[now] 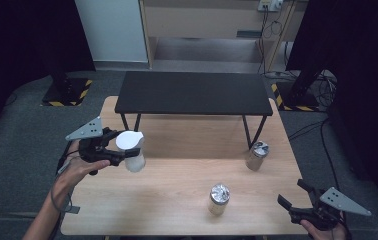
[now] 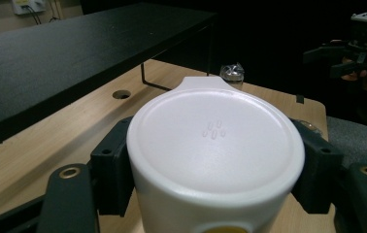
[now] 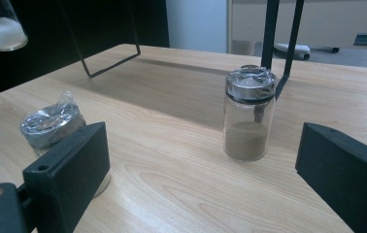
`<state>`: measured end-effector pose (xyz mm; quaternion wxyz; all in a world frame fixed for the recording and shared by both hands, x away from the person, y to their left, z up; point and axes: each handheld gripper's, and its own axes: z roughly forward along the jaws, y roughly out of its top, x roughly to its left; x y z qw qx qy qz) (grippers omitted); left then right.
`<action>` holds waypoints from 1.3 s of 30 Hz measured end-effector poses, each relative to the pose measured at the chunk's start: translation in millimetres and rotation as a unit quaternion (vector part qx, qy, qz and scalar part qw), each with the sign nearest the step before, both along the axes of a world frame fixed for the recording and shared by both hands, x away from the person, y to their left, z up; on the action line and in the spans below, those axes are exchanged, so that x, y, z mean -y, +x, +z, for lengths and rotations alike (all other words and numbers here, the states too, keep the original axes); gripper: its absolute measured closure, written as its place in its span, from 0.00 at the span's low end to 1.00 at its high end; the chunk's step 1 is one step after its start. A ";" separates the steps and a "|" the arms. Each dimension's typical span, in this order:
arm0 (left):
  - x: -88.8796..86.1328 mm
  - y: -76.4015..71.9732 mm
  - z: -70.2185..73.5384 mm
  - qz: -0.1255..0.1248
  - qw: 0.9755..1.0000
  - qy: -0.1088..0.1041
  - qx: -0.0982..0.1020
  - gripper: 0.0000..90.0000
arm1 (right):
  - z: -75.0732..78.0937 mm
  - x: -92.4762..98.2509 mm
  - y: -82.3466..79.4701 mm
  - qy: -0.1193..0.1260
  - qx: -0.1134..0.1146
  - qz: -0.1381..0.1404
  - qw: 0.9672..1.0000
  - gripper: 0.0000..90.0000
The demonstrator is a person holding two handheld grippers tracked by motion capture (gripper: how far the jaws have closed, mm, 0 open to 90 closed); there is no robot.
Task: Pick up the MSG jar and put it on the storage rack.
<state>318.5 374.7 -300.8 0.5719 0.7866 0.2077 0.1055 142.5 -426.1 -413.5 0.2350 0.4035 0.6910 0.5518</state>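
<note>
My left gripper (image 1: 122,156) is shut on a white-lidded jar (image 1: 132,150) and holds it in the air over the table's left part. In the left gripper view the jar's white lid (image 2: 215,141) sits between my two black jaws, whose pads press its sides. A glass jar with a silver cap (image 1: 219,199) stands near the front middle, and a second one (image 1: 256,155) stands by the shelf's right leg. My right gripper (image 1: 293,194) hovers open at the front right corner. In the right gripper view the jar with brown powder (image 3: 249,112) stands ahead between its wide-spread jaws.
A low black shelf (image 1: 193,93) on thin metal legs spans the back of the wooden table (image 1: 177,175). The other capped jar (image 3: 50,124) sits just behind my right gripper's left jaw. Dark floor surrounds the table.
</note>
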 end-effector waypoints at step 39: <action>39.0 49.1 85.2 0.047 0.999 0.006 0.019 0.33 | -1.1 1.2 0.8 0.005 -0.002 0.001 1.000 0.06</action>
